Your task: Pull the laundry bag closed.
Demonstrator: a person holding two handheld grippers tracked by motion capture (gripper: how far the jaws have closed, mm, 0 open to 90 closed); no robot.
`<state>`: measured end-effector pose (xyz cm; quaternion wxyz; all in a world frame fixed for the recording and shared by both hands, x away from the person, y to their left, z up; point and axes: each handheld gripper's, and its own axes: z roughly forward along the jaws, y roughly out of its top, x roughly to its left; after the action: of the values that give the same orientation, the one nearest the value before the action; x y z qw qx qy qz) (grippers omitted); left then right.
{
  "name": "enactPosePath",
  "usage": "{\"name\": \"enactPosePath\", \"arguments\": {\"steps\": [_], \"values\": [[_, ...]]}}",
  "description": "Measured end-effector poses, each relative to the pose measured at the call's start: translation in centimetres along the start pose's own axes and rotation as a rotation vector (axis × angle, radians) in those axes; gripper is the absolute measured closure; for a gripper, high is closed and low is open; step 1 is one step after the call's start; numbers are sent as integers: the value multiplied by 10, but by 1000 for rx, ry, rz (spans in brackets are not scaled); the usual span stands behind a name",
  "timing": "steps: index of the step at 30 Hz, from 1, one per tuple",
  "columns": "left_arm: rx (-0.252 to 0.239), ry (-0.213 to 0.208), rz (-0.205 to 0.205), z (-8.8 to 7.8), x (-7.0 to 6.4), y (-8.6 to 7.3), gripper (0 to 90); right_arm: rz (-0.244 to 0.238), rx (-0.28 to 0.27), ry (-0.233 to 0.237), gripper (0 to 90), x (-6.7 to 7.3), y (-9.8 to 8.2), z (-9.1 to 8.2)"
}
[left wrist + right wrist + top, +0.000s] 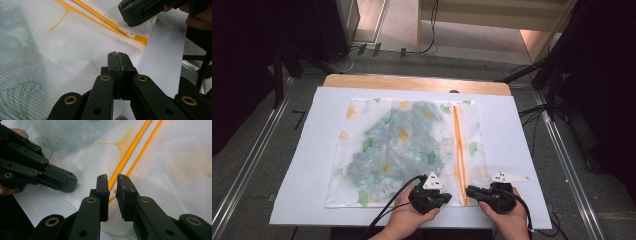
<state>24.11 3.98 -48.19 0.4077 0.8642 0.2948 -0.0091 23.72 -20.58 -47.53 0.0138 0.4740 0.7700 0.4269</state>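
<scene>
A mesh laundry bag (404, 150) holding printed fabric is laid flat on the white-covered bench (302, 165), its orange zipper (458, 145) running to the near edge. The left tongs (117, 53), pressed together, are set on the mesh beside the zipper's near end; the right tongs (112, 178), slightly spread, straddle the zipper there. Judged step: pinching the pull (130, 33). Open room lies along the zipper's far run.

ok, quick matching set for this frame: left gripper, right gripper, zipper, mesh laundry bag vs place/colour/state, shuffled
1 left gripper
2 right gripper
3 zipper
4 mesh laundry bag

a orange
b white with leaf print, lying flat
c jaws shut, at the bag's near edge
d jaws slightly apart, over the zipper's near end

1-c, 2-d, 3-a, 4-b
</scene>
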Motion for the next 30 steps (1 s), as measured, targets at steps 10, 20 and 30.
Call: {"name": "enactPosePath", "arguments": {"steps": [10, 20, 30], "values": [[-1, 3, 3, 0, -1, 0, 900, 166, 24, 38, 724, -3, -2, 8], [-1, 3, 3, 0, -1, 0, 900, 38, 53, 6, 819, 11, 1, 17], [-1, 2, 5, 0, -1, 0, 899, 14, 11, 40, 848, 6, 1, 3]]}}
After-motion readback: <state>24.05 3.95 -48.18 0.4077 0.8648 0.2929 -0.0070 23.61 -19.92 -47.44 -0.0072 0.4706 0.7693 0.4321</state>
